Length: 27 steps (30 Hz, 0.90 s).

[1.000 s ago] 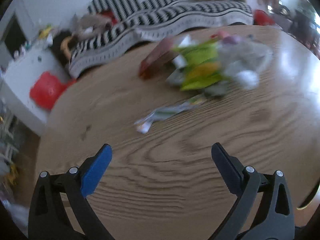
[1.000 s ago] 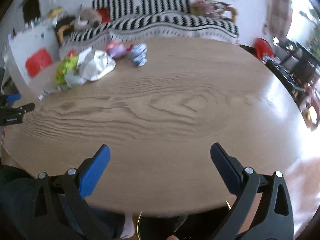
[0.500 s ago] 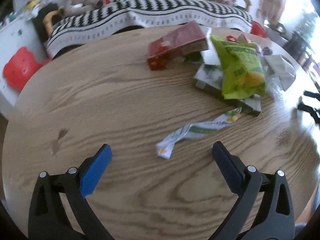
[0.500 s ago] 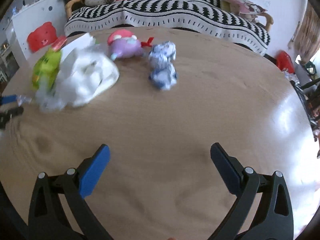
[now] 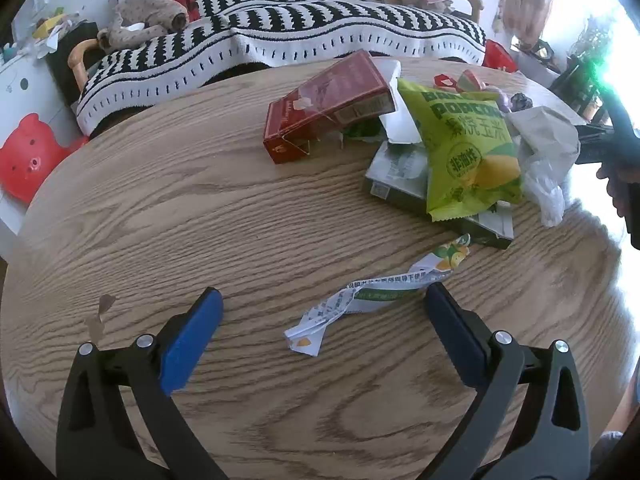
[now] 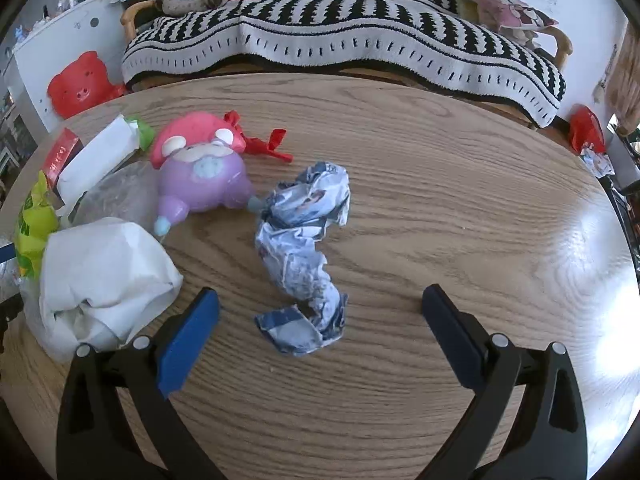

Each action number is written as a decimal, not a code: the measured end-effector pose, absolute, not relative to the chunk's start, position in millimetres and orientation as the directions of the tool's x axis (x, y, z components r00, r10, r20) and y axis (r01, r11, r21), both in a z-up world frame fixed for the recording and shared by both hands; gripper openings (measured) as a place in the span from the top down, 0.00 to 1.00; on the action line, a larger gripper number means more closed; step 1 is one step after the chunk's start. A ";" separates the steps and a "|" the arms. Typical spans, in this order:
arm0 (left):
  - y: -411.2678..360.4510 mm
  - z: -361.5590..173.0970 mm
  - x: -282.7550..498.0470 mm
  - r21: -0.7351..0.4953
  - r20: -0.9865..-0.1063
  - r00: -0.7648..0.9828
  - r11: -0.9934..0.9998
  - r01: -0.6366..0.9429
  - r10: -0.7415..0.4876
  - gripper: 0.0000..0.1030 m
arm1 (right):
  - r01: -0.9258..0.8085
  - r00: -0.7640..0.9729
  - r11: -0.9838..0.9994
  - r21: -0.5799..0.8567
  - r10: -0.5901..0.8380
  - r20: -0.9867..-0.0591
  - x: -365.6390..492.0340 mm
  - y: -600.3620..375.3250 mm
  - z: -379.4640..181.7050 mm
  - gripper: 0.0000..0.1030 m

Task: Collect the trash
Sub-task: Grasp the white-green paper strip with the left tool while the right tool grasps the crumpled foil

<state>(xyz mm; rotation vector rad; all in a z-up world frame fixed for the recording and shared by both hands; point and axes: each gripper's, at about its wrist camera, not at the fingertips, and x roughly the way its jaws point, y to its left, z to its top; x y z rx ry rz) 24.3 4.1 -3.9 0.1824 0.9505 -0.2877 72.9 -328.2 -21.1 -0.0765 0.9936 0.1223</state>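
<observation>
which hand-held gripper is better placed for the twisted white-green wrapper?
Left. The left hand-held gripper is open and the twisted wrapper lies between its fingers. The right hand-held gripper, also open, faces the crumpled blue-white wrapper instead.

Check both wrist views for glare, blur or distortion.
Left wrist: sharp, window blows out the right edge, fisheye bends the table. Right wrist: sharp, glare on the table's right side; crumpled blue-white wrapper clear.
</observation>
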 end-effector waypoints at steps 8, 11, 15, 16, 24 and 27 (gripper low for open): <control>3.3 9.0 12.3 0.058 -0.815 0.567 0.957 0.284 -0.119 0.92 | -0.117 0.563 0.993 0.007 0.072 -0.823 65.5 -329.9 -9.4 0.83; 4.5 10.4 4.4 0.037 -0.823 0.553 0.958 0.286 -0.133 0.93 | -0.115 0.577 0.993 0.007 0.072 -0.814 53.4 -329.9 -9.4 0.83; 6.3 14.0 -5.7 0.004 -0.825 0.543 0.960 0.279 -0.154 0.94 | -0.095 0.592 0.995 0.023 0.075 -0.802 34.6 -335.6 -4.1 0.83; 5.3 15.3 -7.8 0.002 -0.822 0.547 0.961 0.278 -0.156 0.94 | -0.093 0.596 0.996 0.020 0.072 -0.800 30.7 -337.3 -2.0 0.83; -3.2 31.9 -21.1 -0.024 -0.784 0.592 0.962 0.274 -0.188 0.94 | -0.052 0.607 0.999 -0.008 0.025 -0.794 0.1 -356.6 9.8 0.83; -7.1 37.4 -25.3 -0.022 -0.771 0.609 0.963 0.269 -0.188 0.94 | -0.033 0.617 0.999 -0.016 0.007 -0.787 -10.3 -364.8 14.8 0.83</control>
